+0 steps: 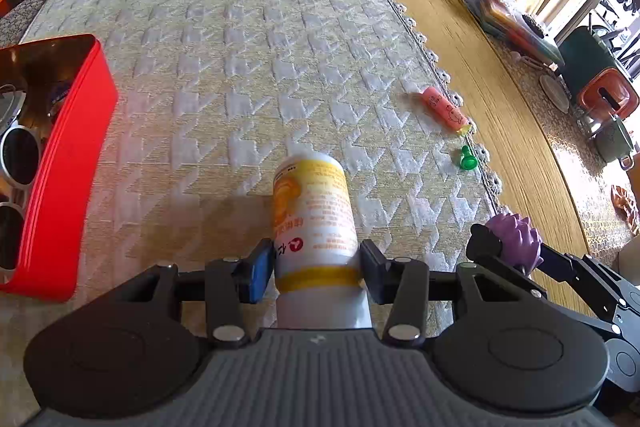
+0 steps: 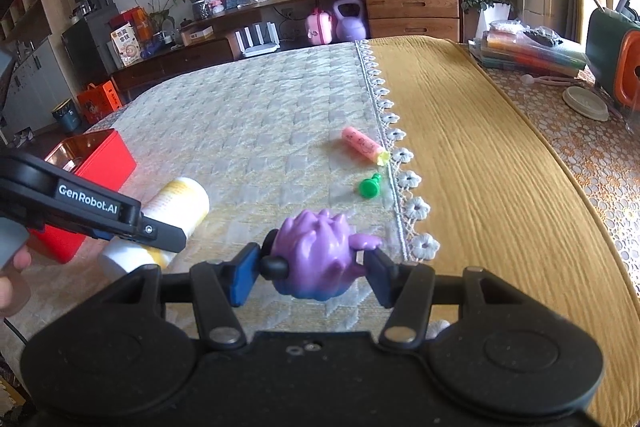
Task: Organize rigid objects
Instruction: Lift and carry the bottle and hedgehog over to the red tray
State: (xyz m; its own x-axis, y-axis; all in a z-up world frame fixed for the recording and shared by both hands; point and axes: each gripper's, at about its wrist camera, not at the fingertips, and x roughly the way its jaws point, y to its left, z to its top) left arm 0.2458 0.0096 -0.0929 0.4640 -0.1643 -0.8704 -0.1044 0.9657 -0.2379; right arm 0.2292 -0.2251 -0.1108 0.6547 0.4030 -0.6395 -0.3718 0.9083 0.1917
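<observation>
My left gripper [image 1: 318, 267] is shut on a white bottle with a yellow label [image 1: 314, 215], held lengthwise over the cream quilted cloth; it also shows in the right wrist view [image 2: 176, 211]. My right gripper [image 2: 310, 271] is shut on a purple spiky toy figure [image 2: 316, 251], which also shows in the left wrist view [image 1: 514, 235]. A red box [image 1: 68, 163] stands at the left, with sunglasses [image 1: 18, 155] inside. A pink tube [image 1: 444, 107] and a small green piece [image 1: 467, 159] lie on the cloth near its lace edge.
A mustard-yellow cloth [image 2: 480, 167] covers the table to the right of the lace edge. Stacked packets [image 2: 532, 51], a round lid [image 2: 584, 103] and a green-and-orange appliance [image 2: 616, 55] stand at the far right. A wooden sideboard [image 2: 412, 11] runs behind the table.
</observation>
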